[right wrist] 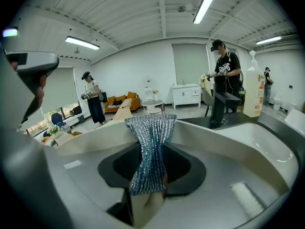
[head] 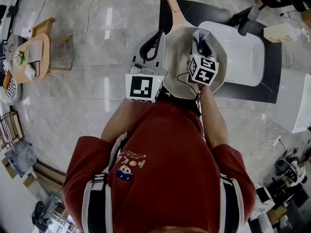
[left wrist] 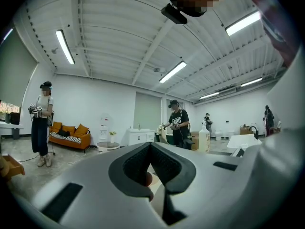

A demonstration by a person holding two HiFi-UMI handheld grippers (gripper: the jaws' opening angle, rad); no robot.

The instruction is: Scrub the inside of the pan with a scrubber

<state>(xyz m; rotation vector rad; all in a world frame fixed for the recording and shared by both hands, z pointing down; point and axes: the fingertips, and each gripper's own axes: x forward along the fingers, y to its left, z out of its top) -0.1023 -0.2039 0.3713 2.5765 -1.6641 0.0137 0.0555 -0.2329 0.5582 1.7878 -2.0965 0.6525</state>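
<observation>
A cream pan [head: 181, 57] with a long handle [head: 171, 4] pointing away from me is held in the air over the floor. My left gripper [head: 157, 36] is at its left rim. In the left gripper view the jaws [left wrist: 151, 148] are shut, with a cream sliver of the pan's rim [left wrist: 155, 187] pinched between them. My right gripper [head: 200, 39] hangs over the pan's inside, shut on a silvery blue mesh scrubber [head: 200, 34]. In the right gripper view the scrubber [right wrist: 151, 142] stands up between the pads and the pan's rim [right wrist: 95, 135] curves behind it.
A white sink [head: 245, 57] in a black counter [head: 273, 84] lies to the right, with a black faucet [right wrist: 221, 104] and a soap bottle [right wrist: 252, 87]. A small round table [head: 31, 52] stands far left. Other people [right wrist: 224, 66] stand in the room.
</observation>
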